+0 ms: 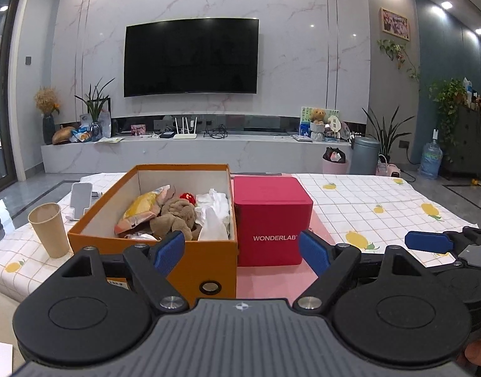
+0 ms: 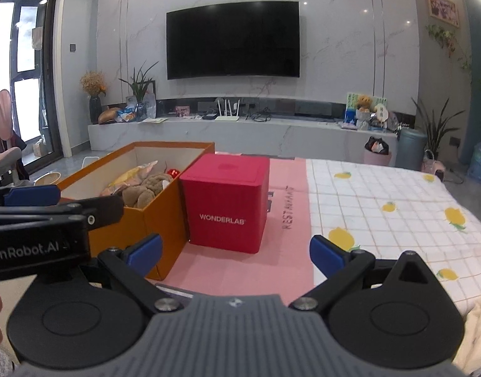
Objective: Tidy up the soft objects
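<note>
Your left gripper [image 1: 242, 253] hangs wide and empty, your right gripper [image 2: 235, 256] likewise. The brown plush toy [image 1: 176, 215] lies in the orange box [image 1: 190, 260], centre-left, touching the red WONDERLAB box [image 1: 272, 220].

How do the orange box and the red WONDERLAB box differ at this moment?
The orange box is open-topped and holds soft items, among them a brown plush toy; the red box has its lid on. The orange box is long and rectangular, the red box nearly cubic. Only the red box carries white lettering. Both stand side by side on the table.
</note>
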`<state>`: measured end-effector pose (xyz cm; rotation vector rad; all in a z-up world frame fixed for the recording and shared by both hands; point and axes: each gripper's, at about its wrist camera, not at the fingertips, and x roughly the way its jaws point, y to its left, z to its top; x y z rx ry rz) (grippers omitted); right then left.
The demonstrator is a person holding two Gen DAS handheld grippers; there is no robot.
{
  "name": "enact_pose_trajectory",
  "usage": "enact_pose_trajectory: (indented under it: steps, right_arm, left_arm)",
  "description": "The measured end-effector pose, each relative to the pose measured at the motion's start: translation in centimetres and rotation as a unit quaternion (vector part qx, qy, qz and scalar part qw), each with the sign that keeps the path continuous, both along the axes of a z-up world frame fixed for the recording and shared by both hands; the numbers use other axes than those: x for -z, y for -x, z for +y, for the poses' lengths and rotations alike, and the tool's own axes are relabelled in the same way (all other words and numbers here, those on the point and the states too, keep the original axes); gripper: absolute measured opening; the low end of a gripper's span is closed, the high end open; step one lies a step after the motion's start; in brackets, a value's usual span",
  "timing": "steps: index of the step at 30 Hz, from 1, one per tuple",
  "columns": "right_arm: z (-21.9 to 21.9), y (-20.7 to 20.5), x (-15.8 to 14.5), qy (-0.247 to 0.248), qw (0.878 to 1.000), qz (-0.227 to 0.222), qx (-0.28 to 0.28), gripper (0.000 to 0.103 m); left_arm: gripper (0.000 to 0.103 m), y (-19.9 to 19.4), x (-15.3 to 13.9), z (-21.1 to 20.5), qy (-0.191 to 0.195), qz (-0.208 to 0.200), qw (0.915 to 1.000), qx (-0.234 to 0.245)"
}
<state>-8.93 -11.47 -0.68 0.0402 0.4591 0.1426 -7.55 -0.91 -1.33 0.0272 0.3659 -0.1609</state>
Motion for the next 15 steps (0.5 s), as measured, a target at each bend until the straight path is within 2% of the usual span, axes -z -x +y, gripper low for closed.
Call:
enact_pose_trajectory:
  steps: [15]
  right_arm:
    - [0.9,-0.6,1.6,0.01,0.999,0.021,-0.034,0.098]
  left_arm:
    - [0.097,-0.7,1.4,-0.5,-0.003,0.03,0.9995,-0.002]
